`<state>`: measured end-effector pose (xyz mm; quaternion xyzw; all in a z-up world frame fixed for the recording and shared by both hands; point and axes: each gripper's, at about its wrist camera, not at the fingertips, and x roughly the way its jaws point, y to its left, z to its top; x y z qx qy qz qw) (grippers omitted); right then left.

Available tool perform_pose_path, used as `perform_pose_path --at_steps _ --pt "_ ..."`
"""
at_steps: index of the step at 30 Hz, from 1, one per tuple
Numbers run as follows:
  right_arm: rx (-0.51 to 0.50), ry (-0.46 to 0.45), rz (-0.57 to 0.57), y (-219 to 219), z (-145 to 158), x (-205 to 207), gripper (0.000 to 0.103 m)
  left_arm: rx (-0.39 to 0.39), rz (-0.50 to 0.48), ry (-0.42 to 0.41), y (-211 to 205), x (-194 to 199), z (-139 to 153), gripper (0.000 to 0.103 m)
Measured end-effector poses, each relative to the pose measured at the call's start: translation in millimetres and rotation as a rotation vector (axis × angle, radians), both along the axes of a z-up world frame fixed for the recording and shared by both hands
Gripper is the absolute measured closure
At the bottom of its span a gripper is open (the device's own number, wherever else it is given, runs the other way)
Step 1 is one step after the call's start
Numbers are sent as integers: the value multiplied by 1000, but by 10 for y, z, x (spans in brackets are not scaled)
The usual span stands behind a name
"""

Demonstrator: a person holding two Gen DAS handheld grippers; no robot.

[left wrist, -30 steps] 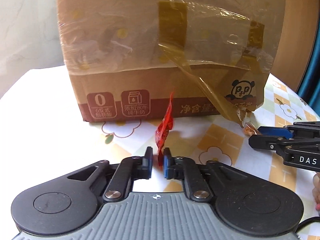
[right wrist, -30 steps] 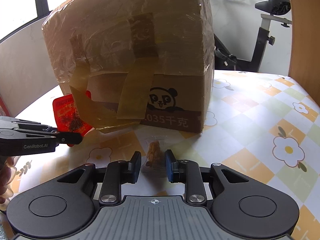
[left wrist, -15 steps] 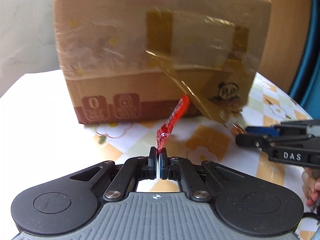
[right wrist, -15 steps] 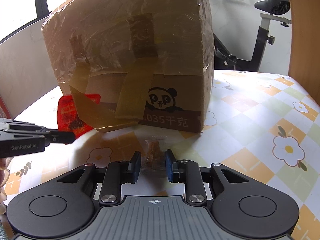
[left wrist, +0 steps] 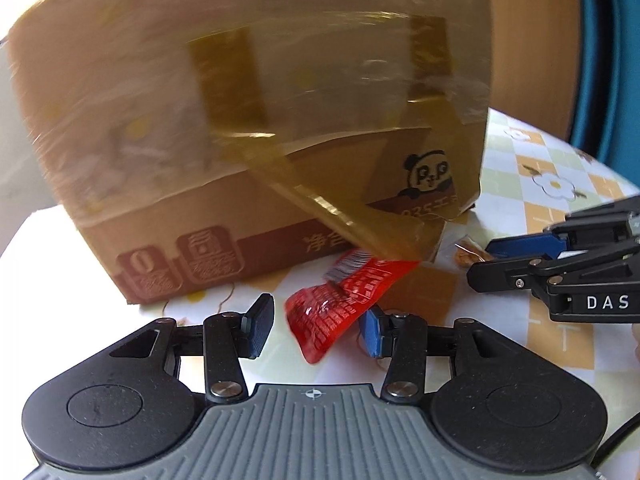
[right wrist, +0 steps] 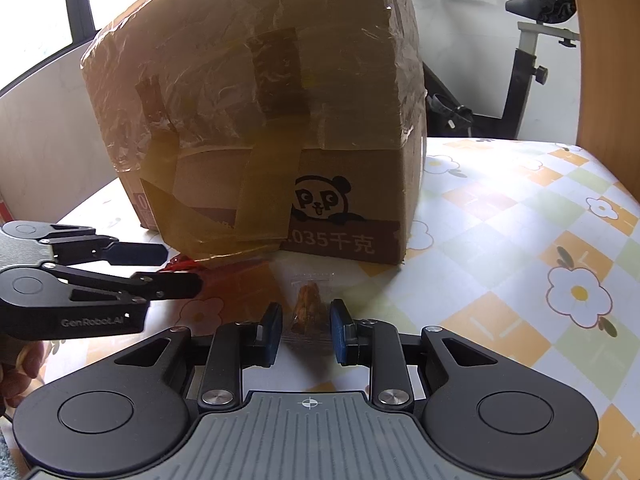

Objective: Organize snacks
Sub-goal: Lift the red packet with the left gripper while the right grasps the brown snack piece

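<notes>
While left fingers (left wrist: 258,326) gape—red packet (left wrist: 340,308) loose; right straddle snack (right wrist: 306,308).

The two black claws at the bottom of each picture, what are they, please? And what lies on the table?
They are hand-held grippers, each carrying its own camera looking along its fingers. The left gripper is open, a red snack packet lying loose between its fingers. The right gripper is open around a small clear-wrapped snack. Both snacks lie on a flowered tablecloth, before a taped cardboard box. Each gripper shows in the other's picture.
</notes>
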<state>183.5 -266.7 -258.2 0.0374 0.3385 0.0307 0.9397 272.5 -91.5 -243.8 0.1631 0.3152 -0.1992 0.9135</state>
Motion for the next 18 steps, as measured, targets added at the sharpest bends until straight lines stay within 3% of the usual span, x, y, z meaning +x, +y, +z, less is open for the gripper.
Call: perform_pose_path --at_steps 7,8,11,14,18 --pt "13 -1 1 -32 7 -8 79 49 -77 -39 -198 16 -37 55" --pt "14 -1 1 -34 7 -9 79 42 -78 -35 -199 33 -32 56" --pt "16 -1 1 -38 9 -11 79 14 -41 -23 -179 54 -17 82" --pt "16 -1 1 -36 8 -11 79 -66 -25 5 -22 45 24 84" --pt "11 0 1 -32 8 -7 79 -114 16 13 104 -35 98 85"
